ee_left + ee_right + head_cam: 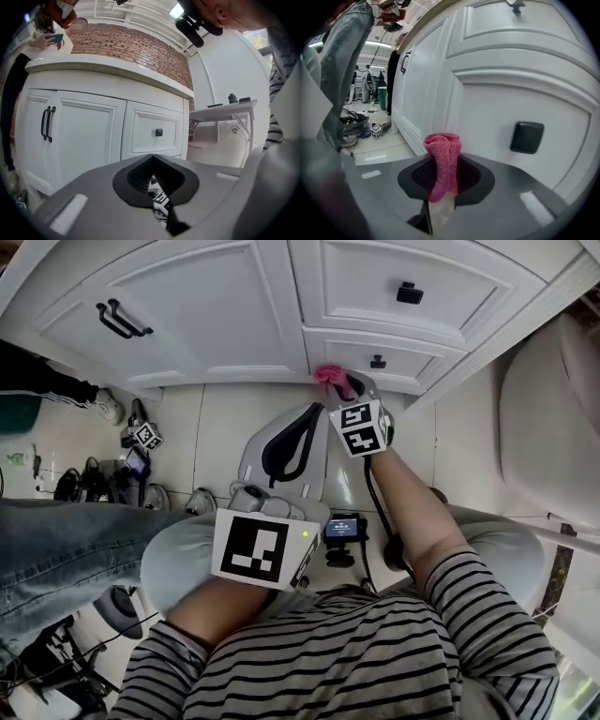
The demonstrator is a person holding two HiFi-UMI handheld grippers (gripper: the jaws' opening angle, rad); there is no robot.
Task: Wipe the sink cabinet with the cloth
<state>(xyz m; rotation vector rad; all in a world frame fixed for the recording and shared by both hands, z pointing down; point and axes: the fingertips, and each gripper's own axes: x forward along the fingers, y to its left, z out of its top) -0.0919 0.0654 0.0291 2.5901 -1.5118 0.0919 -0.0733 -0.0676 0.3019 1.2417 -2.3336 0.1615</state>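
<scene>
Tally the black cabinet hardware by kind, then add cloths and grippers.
Bar handles: 2
Square knobs: 2
Cloths: 1
Grippers: 2
Total: 7

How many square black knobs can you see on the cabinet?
2: the upper drawer knob and the lower drawer knob, near the pink cloth. Others may lie outside view.

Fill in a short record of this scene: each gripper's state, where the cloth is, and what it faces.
Left gripper: shut, empty, held back from the cabinet
Right gripper: shut on cloth
Cloth: pink, bunched, sticking up past the jaws
Faces: white drawer front, beside its black knob
Contact with drawer: cannot tell
</scene>
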